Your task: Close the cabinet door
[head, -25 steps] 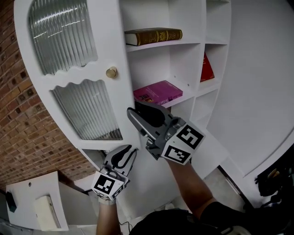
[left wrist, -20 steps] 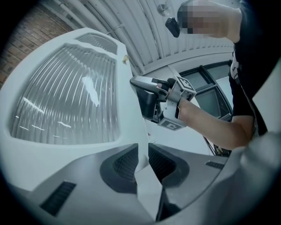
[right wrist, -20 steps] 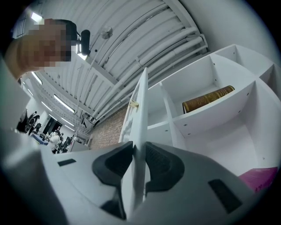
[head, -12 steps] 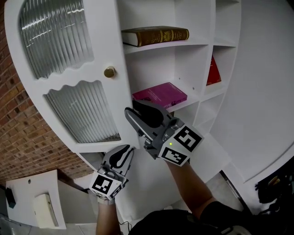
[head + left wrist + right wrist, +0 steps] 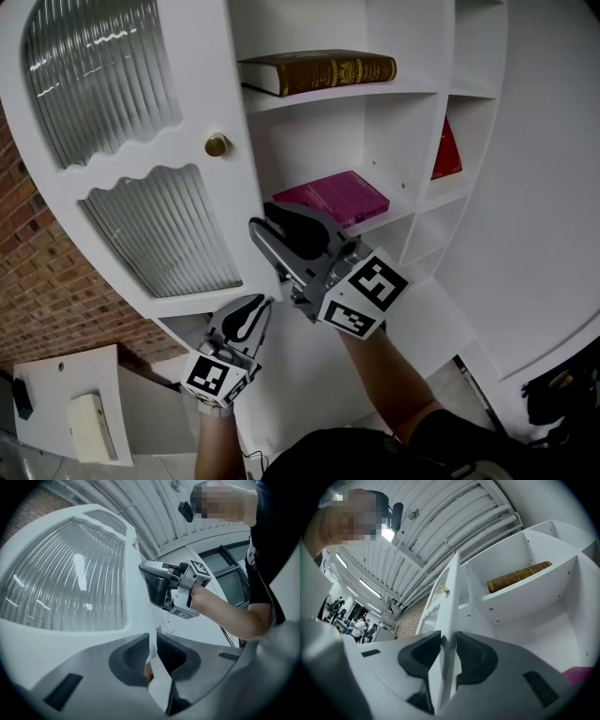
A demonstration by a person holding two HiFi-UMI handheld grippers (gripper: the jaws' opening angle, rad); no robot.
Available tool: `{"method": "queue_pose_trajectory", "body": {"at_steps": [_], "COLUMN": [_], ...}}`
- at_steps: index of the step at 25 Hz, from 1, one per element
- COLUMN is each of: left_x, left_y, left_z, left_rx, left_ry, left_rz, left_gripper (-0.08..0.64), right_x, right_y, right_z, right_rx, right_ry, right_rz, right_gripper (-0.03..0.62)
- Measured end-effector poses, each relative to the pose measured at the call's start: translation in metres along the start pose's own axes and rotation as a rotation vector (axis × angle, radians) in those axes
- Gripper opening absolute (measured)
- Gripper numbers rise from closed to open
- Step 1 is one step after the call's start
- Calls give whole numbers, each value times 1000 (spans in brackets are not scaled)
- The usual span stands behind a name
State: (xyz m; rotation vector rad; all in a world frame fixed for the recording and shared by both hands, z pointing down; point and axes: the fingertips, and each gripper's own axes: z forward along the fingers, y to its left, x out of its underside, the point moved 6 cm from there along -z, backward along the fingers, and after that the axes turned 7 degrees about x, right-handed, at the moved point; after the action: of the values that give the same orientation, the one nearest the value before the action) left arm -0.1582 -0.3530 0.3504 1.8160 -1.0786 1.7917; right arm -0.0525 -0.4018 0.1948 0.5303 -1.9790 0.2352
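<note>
The white cabinet door (image 5: 141,187) has two ribbed glass panes and a brass knob (image 5: 217,145), and it stands swung out from the shelves. My left gripper (image 5: 251,309) is at the door's bottom corner. In the left gripper view, the door's thin lower edge (image 5: 157,677) is pinched between its pads (image 5: 136,656). My right gripper (image 5: 274,228) is higher up on the door's free edge. Its jaws are opening, and the door edge (image 5: 449,620) stands between them with a sliver of gap at the left pad (image 5: 424,653).
Inside the cabinet, a brown book (image 5: 319,70) lies on the upper shelf and a magenta book (image 5: 333,195) on the middle one. A red book (image 5: 445,150) leans in the right compartment. A brick wall (image 5: 47,291) is at the left, and a white board (image 5: 66,412) lies low left.
Both grippers have shifted a little to the left with the door's edge. The gap between the knob and the shelves' books has widened.
</note>
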Motion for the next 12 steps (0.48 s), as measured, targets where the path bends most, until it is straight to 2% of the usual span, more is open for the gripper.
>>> {"method": "queue_pose_trajectory", "body": {"at_steps": [12], "left_x": [9], "left_y": [20], "left_z": [13], "left_rx": [-37], "left_ry": [43], "left_rz": [24], "left_gripper": [54], "right_x": [12], "right_y": [-23], "right_z": [19], "right_rx": [-10], "right_ry": [-10], "right_rz": [23], "right_gripper": [112]}}
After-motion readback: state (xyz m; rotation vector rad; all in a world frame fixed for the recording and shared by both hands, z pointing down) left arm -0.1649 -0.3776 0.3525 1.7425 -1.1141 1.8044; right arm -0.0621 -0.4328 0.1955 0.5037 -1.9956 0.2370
